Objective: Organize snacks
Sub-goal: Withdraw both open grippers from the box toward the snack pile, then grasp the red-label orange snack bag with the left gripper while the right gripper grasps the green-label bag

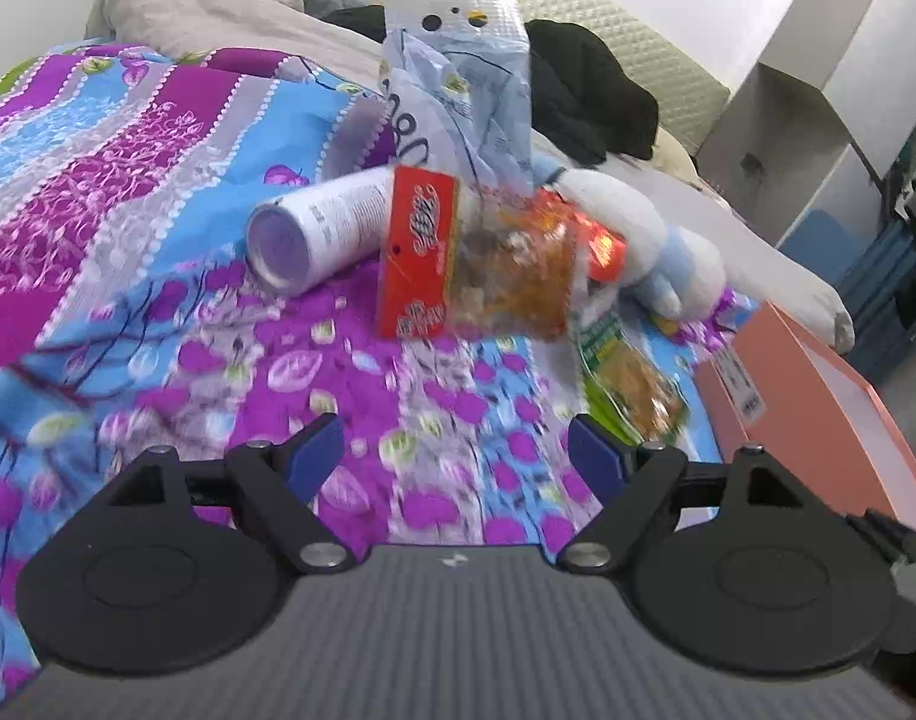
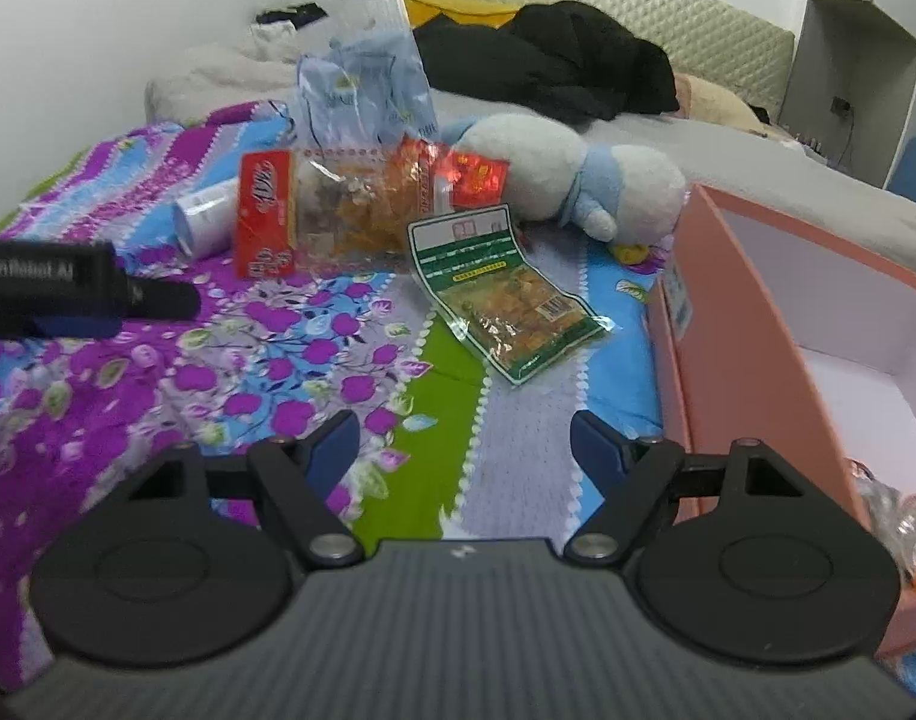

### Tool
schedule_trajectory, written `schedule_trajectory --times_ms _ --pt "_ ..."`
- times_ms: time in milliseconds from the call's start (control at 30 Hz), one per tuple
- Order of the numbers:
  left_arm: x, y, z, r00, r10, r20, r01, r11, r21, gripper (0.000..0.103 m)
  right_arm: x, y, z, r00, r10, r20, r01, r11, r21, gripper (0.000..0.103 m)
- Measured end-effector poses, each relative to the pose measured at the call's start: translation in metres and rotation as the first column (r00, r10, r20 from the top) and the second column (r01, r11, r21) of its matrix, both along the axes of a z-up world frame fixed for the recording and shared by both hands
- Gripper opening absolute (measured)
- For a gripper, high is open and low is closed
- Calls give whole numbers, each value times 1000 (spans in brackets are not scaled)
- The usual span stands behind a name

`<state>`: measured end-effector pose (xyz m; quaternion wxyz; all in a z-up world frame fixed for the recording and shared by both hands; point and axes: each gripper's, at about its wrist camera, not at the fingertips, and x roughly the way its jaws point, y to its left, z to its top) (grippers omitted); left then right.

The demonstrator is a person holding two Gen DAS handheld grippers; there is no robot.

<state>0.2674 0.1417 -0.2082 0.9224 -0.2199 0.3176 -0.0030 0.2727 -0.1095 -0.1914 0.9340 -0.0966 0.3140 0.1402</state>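
Snacks lie on a flowered bedspread. A red-and-clear snack bag (image 1: 458,258) (image 2: 338,210) leans against a pale blue plastic bag (image 1: 458,78) (image 2: 368,90). A green snack packet (image 2: 506,294) (image 1: 632,384) lies flat to its right. A white tube (image 1: 320,228) (image 2: 209,210) lies to its left. A pink box (image 2: 758,324) (image 1: 818,408) stands open at the right, with a wrapped snack (image 2: 902,522) inside. My left gripper (image 1: 455,456) is open and empty, short of the red bag. My right gripper (image 2: 464,444) is open and empty, short of the green packet.
A white and blue plush toy (image 2: 578,174) (image 1: 650,240) lies behind the snacks. Black clothes (image 2: 566,72) and pillows lie near the headboard. The left gripper's black body (image 2: 68,288) shows at the left edge of the right wrist view. Grey shelves (image 1: 830,90) stand at the right.
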Motion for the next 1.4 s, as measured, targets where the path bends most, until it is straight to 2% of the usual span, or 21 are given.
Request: schedule_trajectory --times_ms 267,467,500,633,667,700,733,767,833,933,967,1033,1067,1133,1233,1267,1333,1400 --pt "65 10 -14 1000 7 -4 -6 999 46 85 61 7 -26 998 -57 0 57 998 -16 80" --pt "105 14 -28 1000 6 -12 -6 998 68 85 99 11 -45 995 -85 -56 85 996 -11 82" --pt "112 14 -30 1000 2 -13 -1 997 72 84 102 11 -47 994 -95 -50 94 995 -16 85" --pt "126 7 -34 1000 -18 -5 18 994 106 84 108 12 -53 995 -101 -5 101 995 -24 86" --pt "129 7 -36 1000 -18 -4 18 994 109 84 110 12 -55 995 -98 1 98 995 -25 88" --pt "131 7 -37 1000 -18 -5 19 995 100 84 111 12 -56 994 -105 10 105 994 -37 98" --pt "133 8 -39 1000 -21 -5 21 996 85 84 114 12 -58 994 -111 10 111 993 -44 103" --pt "135 9 -41 1000 -23 -3 23 997 73 83 117 9 -59 994 -105 -4 105 994 -23 103" --pt "139 9 -42 1000 -22 -2 22 998 65 77 124 1 -60 993 -111 -45 113 992 49 103" --pt "140 10 -42 1000 -14 -8 14 998 63 64 127 0 -59 993 -110 -47 113 992 62 103" --pt "139 12 -42 1000 -7 -10 7 998 56 60 127 0 -58 993 -109 -43 112 991 71 100" --pt "135 16 -41 1000 -15 -10 15 1000 18 46 122 4 -54 995 -94 -24 95 993 68 83" --pt "132 17 -40 1000 -16 -11 16 1000 5 42 122 6 -53 996 -90 -13 91 995 51 80" --pt "126 18 -38 1000 -23 -16 23 1000 -15 15 117 10 -49 996 -86 -5 86 996 38 67" --pt "114 16 -35 1000 -22 -8 22 998 -55 7 112 8 -45 997 -82 -9 82 996 40 60" --pt "109 14 -33 1000 -22 -2 22 998 -57 6 109 7 -43 997 -82 -9 82 996 37 58" --pt "99 11 -31 1000 -20 0 20 997 -71 4 104 6 -39 997 -82 -8 83 996 32 48" --pt "88 9 -28 1000 -24 4 24 995 -99 4 97 5 -35 997 -78 -11 78 996 32 46"
